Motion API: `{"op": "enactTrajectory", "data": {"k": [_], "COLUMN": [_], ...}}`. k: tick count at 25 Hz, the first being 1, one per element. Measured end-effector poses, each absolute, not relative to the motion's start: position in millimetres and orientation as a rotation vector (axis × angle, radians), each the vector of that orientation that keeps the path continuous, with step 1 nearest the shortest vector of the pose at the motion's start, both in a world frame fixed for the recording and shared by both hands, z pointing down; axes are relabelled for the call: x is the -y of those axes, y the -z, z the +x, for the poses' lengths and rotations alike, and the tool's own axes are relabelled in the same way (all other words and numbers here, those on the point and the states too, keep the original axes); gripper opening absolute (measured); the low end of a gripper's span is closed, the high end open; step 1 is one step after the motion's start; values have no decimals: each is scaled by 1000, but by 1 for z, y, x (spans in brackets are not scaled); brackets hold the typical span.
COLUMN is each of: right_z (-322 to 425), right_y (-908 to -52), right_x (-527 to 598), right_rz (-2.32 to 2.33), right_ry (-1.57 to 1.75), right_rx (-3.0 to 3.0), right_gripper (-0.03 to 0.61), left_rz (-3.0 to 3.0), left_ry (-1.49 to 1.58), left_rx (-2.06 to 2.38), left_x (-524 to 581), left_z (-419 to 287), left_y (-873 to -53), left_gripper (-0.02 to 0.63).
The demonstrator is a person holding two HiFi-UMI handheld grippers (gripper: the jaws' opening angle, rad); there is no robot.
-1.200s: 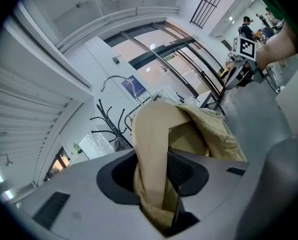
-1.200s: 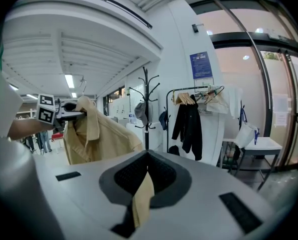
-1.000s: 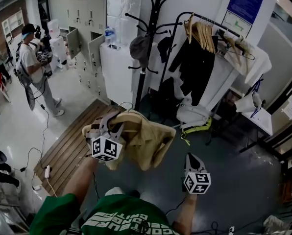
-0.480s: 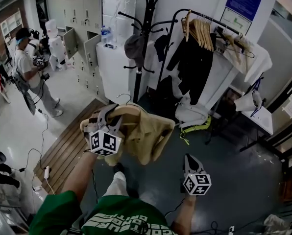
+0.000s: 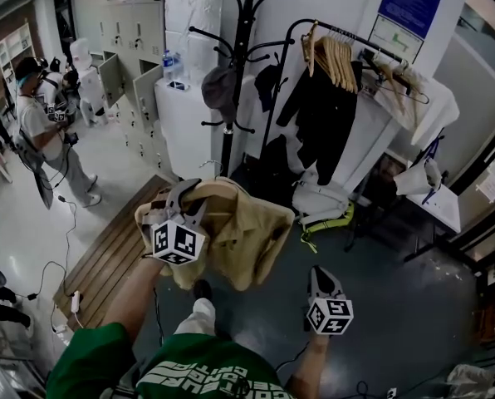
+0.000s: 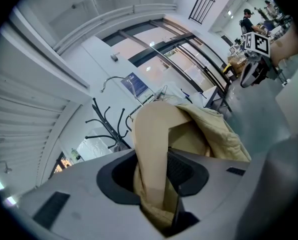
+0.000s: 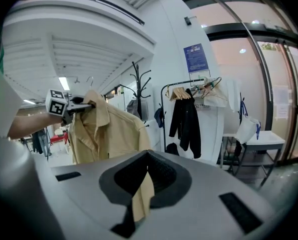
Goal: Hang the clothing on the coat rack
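**Shirt held up, short of the rack**

Left gripper [image 5: 183,198] clenched on collar of tan shirt [image 5: 252,239]. Held high, likely so the cloth drapes free of the floor. Coat rack [image 5: 241,56] well apart, ahead. Right gripper [image 5: 323,278] low, jaws together on nothing, probably kept spare.

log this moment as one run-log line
left gripper: shut on tan shirt | right gripper: shut, empty | coat rack: ahead, shirt not yet hung

Place: indoor work hall (half locker room, half lab)
Storage: lockers [image 5: 135,27], coat rack [image 5: 246,23], garment rail [image 5: 355,38], hangers [image 5: 337,56]
Floor: grey, cables [image 5: 69,248], wooden slats [image 5: 106,256]
Wall: blue notice [image 5: 414,2]
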State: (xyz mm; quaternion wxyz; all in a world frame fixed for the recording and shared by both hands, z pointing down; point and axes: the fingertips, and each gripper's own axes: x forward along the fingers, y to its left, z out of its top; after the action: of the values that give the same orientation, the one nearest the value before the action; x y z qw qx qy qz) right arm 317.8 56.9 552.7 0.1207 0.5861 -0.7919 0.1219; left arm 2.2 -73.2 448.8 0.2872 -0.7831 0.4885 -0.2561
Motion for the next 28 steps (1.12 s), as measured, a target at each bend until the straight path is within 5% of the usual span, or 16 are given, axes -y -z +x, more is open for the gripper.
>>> {"op": "enactTrajectory", "data": {"k": [28], "right_z": [281], "right_y": [-531], "right_x": [109], "right_rz": [1690], "right_ry": [-333], "right_rx": [2334], "right_gripper": [9], "left_rz": [-2135], "left_ry": [618], "left_rx": [-1239], "left_x": [246], "left_z": [0], "left_y": [-433], "left_gripper": [135]}}
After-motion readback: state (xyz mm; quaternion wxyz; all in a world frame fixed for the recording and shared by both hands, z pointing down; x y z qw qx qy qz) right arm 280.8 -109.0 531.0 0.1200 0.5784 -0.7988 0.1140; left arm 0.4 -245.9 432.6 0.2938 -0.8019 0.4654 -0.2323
